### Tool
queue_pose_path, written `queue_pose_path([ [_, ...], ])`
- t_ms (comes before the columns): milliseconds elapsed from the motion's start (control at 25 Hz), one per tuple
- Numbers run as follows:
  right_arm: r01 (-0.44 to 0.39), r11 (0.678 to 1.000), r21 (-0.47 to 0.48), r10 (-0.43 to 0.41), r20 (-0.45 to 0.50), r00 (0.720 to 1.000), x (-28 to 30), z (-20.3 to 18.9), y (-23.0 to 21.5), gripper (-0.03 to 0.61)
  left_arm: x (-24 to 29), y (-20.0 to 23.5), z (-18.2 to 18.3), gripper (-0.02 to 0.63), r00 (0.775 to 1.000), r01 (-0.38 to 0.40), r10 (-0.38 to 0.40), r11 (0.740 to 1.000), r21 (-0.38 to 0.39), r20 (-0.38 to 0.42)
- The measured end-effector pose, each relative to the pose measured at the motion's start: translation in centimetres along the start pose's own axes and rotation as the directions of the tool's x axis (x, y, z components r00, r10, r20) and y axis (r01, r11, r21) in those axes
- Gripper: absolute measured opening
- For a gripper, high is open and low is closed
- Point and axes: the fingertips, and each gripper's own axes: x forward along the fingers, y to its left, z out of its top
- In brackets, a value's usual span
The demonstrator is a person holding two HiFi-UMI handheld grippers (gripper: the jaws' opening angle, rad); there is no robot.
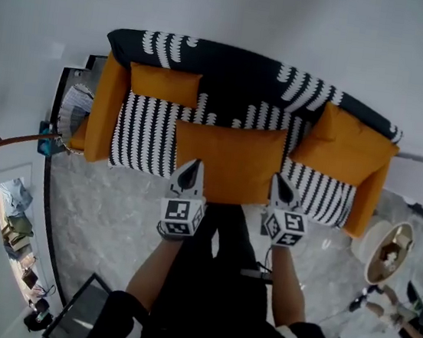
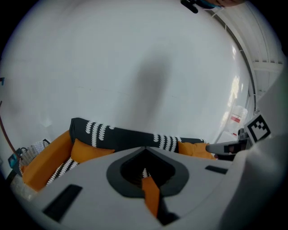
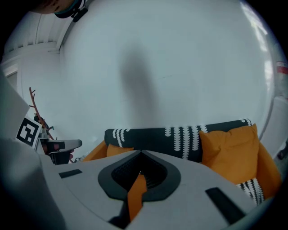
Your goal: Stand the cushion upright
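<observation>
Orange cushion (image 1: 228, 163) lies roughly flat at the front of the sofa (image 1: 108, 104) seat, not yet upright; left gripper (image 1: 190, 173) and right gripper (image 1: 281, 186) each have fingers (image 2: 90, 188) pinched shut on a near corner, so the grasp looks made, with tipping it up against the backrest left.

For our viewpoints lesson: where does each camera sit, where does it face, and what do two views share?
Head view: on the head, steeply down at sofa and orange cushion; forearms, left gripper, right gripper show.
Left gripper view: on that gripper, facing sofa and wall; jaws pinch cushion.
Right gripper view: same, mirrored.
Both gripper views share the sofa's back.
</observation>
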Motion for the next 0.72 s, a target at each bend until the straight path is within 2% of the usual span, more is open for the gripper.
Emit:
queue_pose_path([
  [200, -0.025, 1.000, -0.006, 0.024, -0.070, 0.997, 3.6, -2.6, -1.0, -0.005, 3.1, 0.9, -3.1, -0.003, 0.999, -0.003, 0.001, 1.000, -0.026, -0.054],
  [440, -0.011, 1.000, -0.007, 0.010, -0.115, 0.993, 7.7, -5.3, -2.2, -0.005, 6.3, 2.4, -6.8, -0.003, 0.994, -0.026, 0.021, 0.999, -0.046, -0.109],
  [720, -0.001, 1.000, -0.023, -0.003, -0.205, 0.979, 11.0, -9.5, -3.5, 0.064, 8.6, 4.0, -11.1, -0.003, 0.985, -0.058, 0.044, 0.995, -0.080, -0.166],
])
